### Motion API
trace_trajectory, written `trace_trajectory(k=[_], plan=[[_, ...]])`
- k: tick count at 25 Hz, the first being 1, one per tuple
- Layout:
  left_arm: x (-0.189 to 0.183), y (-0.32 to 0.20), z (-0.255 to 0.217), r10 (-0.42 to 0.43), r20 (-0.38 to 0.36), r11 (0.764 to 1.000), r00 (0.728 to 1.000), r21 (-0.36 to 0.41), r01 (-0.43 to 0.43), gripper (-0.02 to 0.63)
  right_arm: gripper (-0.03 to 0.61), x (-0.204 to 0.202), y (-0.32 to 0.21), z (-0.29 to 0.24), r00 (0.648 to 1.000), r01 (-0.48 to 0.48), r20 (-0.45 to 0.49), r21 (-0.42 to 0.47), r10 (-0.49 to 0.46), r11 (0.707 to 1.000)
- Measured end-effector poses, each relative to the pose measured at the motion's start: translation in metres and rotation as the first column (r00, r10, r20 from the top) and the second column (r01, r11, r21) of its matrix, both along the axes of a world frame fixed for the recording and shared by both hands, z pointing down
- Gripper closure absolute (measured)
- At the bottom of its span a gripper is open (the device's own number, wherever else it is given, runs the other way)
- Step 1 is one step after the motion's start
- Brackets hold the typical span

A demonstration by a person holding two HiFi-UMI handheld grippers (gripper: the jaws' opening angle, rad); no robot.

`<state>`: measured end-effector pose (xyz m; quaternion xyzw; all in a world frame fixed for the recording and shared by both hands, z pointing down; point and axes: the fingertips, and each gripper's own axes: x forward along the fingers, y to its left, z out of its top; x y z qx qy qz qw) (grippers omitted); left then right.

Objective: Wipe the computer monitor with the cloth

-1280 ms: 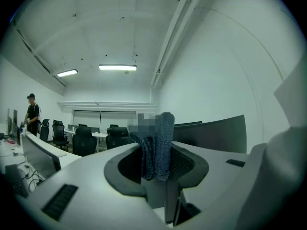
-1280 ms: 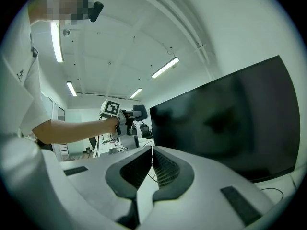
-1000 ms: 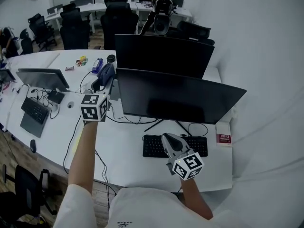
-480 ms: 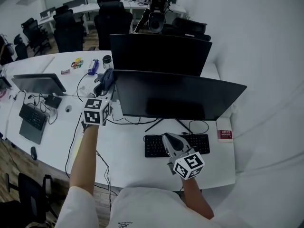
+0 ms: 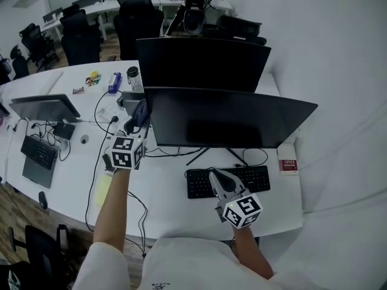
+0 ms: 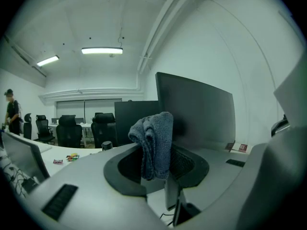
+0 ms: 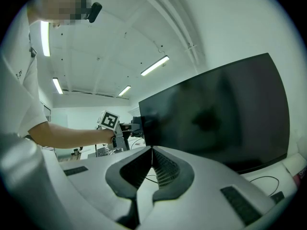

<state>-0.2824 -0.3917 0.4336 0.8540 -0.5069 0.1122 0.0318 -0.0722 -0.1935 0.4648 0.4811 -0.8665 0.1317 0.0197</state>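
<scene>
Left claw (image 5: 136, 121) is up at the left edge of the monitor (image 5: 230, 119), and it's clenched on the cloth (image 6: 154, 145) — a grey, bunched wad standing up out of the jaws and flopping over at the top. The cloth sits right at the screen's upper left corner, just beside the panel's edge; from where I stand I can't tell whether it is actually pressing on the glass or just short of it.

Right claw (image 5: 214, 177) hangs low over the front of the surface (image 5: 163, 195), above the keyboard (image 5: 233, 183), jaws closed tight with nothing between them, nose pointed up at the screen. It has no part in this so far.

The monitor stands dark on its stand toward the right end of the surface, a second monitor (image 5: 202, 62) back to back behind it and a small red and white box (image 5: 288, 165) off by its right foot.

By my reckoning the wipe is barely at its start — the cloth is gripped and brought to the corner, but the whole face of the screen stretches off to the right, unswept as far as I can judge. What's left is the job itself: passes across the panel, corner to corner.
</scene>
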Motion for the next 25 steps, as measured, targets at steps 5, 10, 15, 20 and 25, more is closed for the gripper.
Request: trace_trajectory(k=[5, 10, 15, 20, 25], plan=[[-0.001, 0.001, 0.036, 0.012, -0.014, 0.998, 1.000, -0.057, -0.013, 0.488, 0.558, -0.008, -0.001, 0.006, 1.000, -0.011, -0.005, -0.017, 0.011, 1.000], [-0.001, 0.004, 0.077, 0.019, -0.030, 0.995, 0.999, -0.099, -0.021, 0.488, 0.558, -0.006, 0.005, 0.018, 0.999, -0.036, -0.026, -0.051, 0.035, 0.998], [0.000, 0.008, 0.117, 0.014, -0.048, 0.988, 0.999, -0.153, -0.021, 0.488, 0.558, 0.000, 0.013, 0.033, 0.997, -0.068, -0.044, -0.095, 0.064, 0.993], [-0.002, 0.014, 0.152, 0.009, -0.059, 0.980, 0.998, -0.199, -0.021, 0.488, 0.558, -0.001, 0.016, 0.038, 0.995, -0.079, -0.068, -0.115, 0.071, 0.990], [-0.003, 0.022, 0.185, 0.014, -0.062, 0.968, 0.998, -0.249, -0.029, 0.488, 0.558, -0.001, 0.022, 0.046, 0.992, -0.094, -0.091, -0.138, 0.082, 0.986]])
